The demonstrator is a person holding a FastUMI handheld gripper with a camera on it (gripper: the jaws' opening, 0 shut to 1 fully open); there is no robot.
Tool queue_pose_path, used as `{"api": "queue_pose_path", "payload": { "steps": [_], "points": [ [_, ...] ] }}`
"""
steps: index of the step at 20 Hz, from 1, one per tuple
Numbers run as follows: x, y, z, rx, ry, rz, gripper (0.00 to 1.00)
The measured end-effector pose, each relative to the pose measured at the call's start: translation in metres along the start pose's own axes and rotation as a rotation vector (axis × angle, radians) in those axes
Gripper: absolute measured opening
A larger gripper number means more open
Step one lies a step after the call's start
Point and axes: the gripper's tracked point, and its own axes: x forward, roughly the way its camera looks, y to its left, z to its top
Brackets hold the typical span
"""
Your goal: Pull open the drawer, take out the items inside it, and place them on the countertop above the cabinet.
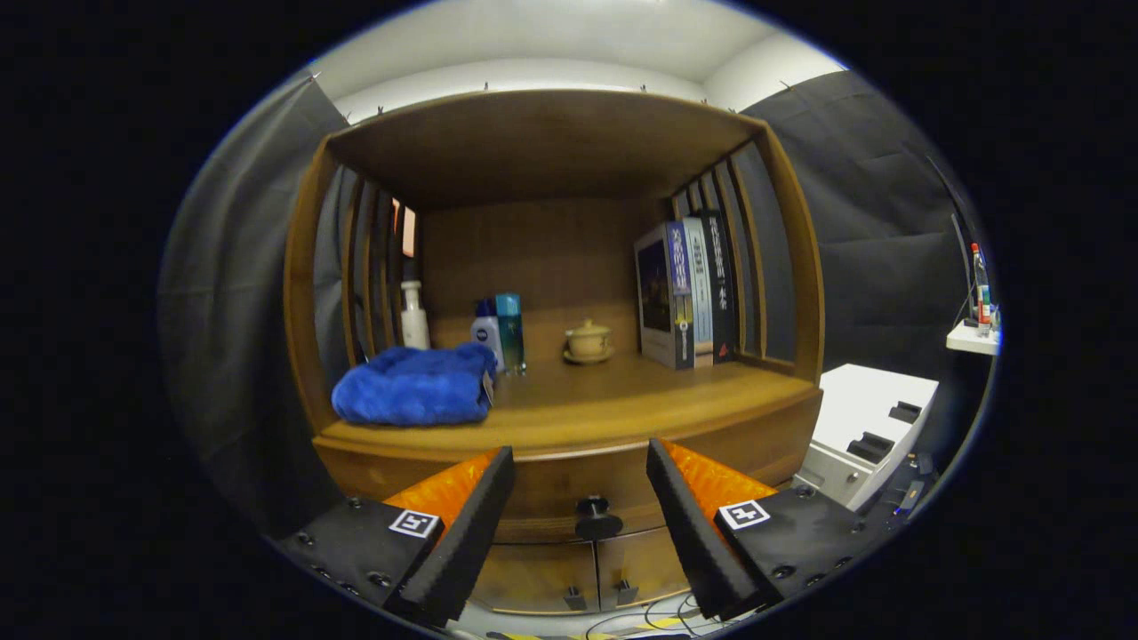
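Observation:
A wooden cabinet stands ahead with a drawer (569,498) under its countertop (622,400). The drawer front sits flush and shut, and its dark round knob (597,514) lies between my fingers, a little beyond them. My gripper (580,476) is open, with nothing held between its fingers. What is inside the drawer is hidden. A folded blue towel (414,386) lies on the left of the countertop.
On the countertop stand a white pump bottle (412,316), two small bottles (500,331), a lidded cup on a saucer (588,342) and several upright books (689,296). Two small doors (578,573) sit below the drawer. A white unit (867,427) stands to the right. Cables (640,618) lie on the floor.

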Motion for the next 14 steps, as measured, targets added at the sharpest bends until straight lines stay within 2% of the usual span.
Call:
{"api": "queue_pose_path", "payload": {
  "steps": [4, 11, 14],
  "points": [
    [0.028, -0.012, -0.05, -0.012, 0.084, 0.003, 0.99],
    [0.044, -0.014, -0.069, 0.039, 0.107, 0.029, 0.54],
    [0.041, -0.014, -0.069, 0.067, 0.124, 0.017, 0.43]
  ]
}}
